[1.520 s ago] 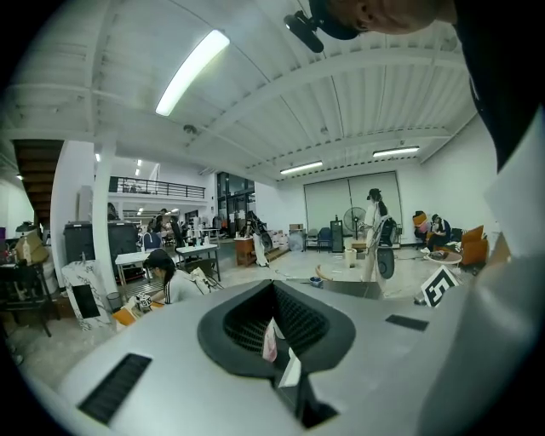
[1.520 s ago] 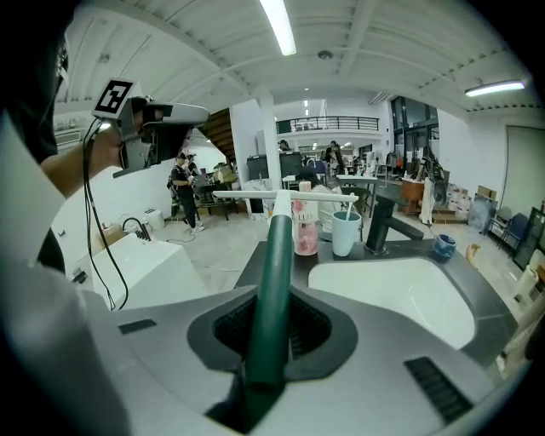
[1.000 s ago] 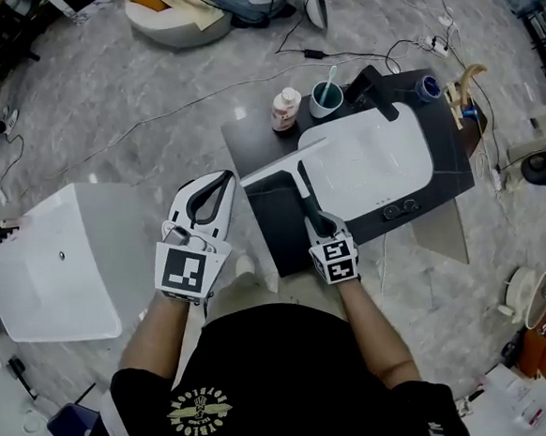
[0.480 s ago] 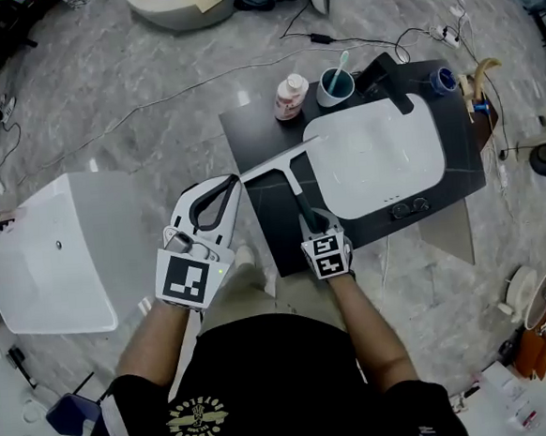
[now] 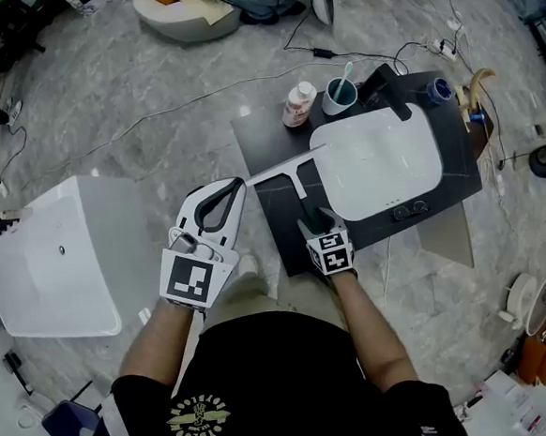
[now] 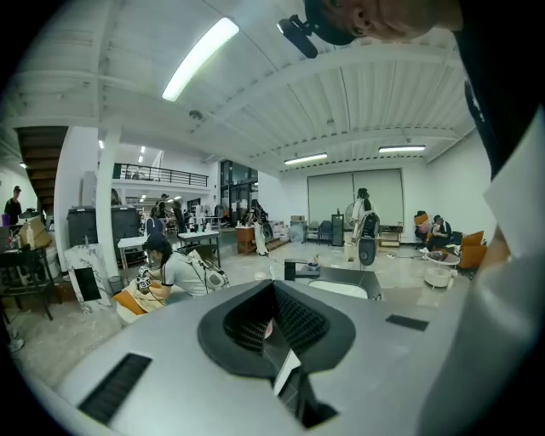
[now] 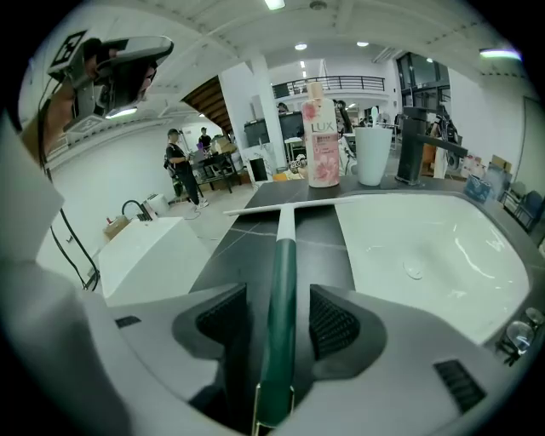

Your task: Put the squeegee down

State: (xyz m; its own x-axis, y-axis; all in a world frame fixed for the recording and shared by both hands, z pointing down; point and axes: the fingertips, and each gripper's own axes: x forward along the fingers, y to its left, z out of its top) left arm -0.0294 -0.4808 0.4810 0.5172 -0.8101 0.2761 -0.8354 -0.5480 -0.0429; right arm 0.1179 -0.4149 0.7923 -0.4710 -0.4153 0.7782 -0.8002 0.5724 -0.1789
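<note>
My right tool [image 5: 316, 220] is letting go: its jaws are opening, and in the right gripper view the green handle lies in the gap with daylight on both sides, so neither pad presses on it. My left tool [image 5: 234, 185] hangs to the left of the dark counter [image 5: 267, 142], off its edge, jaws closed together and nothing gripped.

The white basin [image 5: 381, 157] fills most of the counter's right part. The squeegee [image 5: 289, 167] lies just left of it on the dark surface, blade across the upper end near the basin's upper-left corner, handle running down the frame into my right tool. Beyond it, at the counter's upper edge, stand a pink bottle [image 5: 298, 104] and a cup [image 5: 340, 92].

I judge the putting down all but done: the squeegee seems to rest on the counter. What is left is drawing the tool back clear of the handle.

The handle's near end is covered by my tool, so I cannot confirm that it touches the counter there.
</note>
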